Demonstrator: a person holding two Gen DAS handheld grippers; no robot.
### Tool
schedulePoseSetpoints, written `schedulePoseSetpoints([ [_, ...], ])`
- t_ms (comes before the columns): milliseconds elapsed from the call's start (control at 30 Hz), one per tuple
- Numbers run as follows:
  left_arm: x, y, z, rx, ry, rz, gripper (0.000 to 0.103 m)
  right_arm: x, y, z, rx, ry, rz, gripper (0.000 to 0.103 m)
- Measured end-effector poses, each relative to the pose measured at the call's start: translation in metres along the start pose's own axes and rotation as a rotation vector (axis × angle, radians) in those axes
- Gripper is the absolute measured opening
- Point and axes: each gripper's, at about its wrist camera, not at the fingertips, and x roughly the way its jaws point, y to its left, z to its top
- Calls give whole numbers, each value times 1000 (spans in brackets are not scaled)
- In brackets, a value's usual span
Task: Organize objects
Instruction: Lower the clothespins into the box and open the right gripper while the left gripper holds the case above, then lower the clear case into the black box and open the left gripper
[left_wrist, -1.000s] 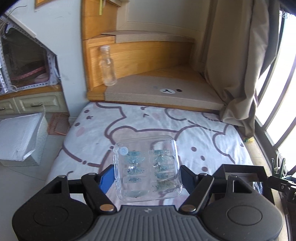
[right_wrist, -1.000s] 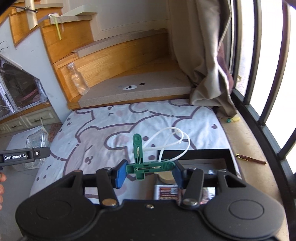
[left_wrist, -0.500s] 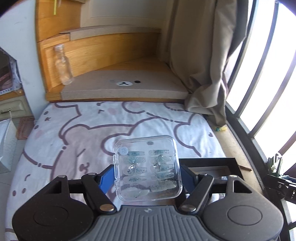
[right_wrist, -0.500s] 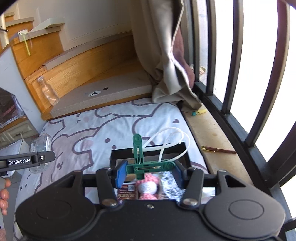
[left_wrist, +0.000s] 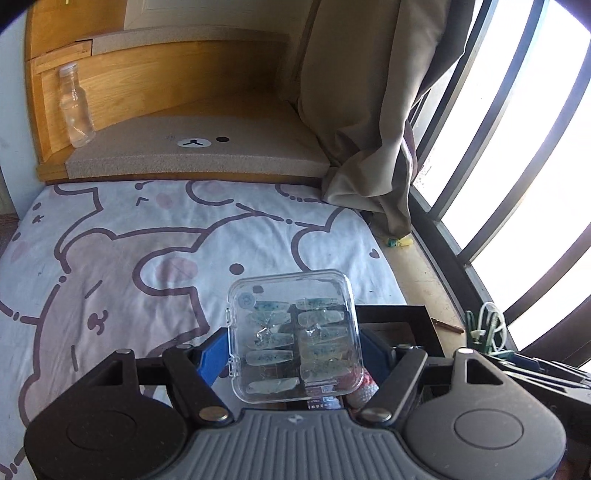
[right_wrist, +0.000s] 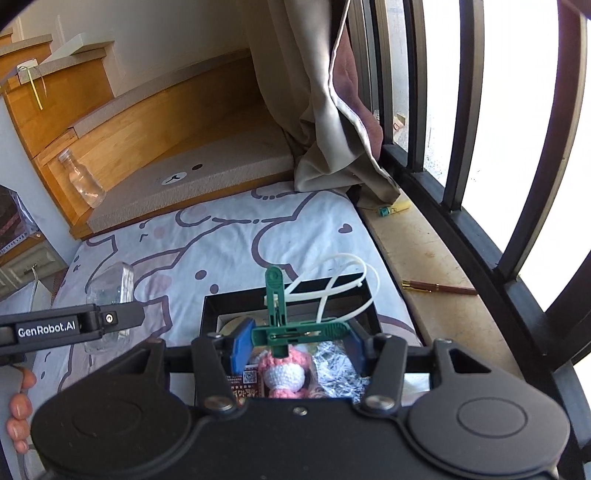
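My left gripper is shut on a clear plastic case holding several pale blue false nails, held above the left edge of a black box. The case also shows in the right wrist view. My right gripper is shut on a green clip with white zip ties, held over the black box. Inside the box lie a pink and white crocheted toy, a printed packet and silver foil.
The box sits on a bear-print bed sheet. A clear bottle stands on the wooden step. A curtain and black window bars lie to the right. A brown pen lies on the sill.
Both grippers have moved right and forward towards the black box. The left one now holds the case beside the box; the right one holds the clip over the box's contents.
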Motion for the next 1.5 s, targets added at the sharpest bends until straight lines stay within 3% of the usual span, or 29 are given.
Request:
schedulePoseSetpoints([
  [367, 29, 1, 8, 8, 42, -56, 74, 70, -12, 5, 159, 79, 8, 53],
  [600, 53, 11, 14, -11, 73, -62, 74, 106, -9, 4, 195, 127, 0, 53],
  [667, 59, 13, 15, -12, 81, -61, 74, 115, -10, 3, 200, 135, 0, 55],
  [767, 65, 15, 16, -17, 91, -60, 74, 123, -9, 2, 185, 147, -16, 68],
  [933, 74, 17, 16, -28, 101, -61, 74, 122, -17, 6, 204, 136, -23, 70],
  [1200, 85, -4, 7, -14, 126, -90, 74, 96, -43, 13, 282, 96, -9, 53],
  [1333, 90, -25, 0, 0, 149, -121, 74, 84, -59, 13, 323, 94, -20, 36],
  [1500, 97, -54, -14, 6, 187, -168, 74, 68, -75, 10, 338, 84, -29, 31],
])
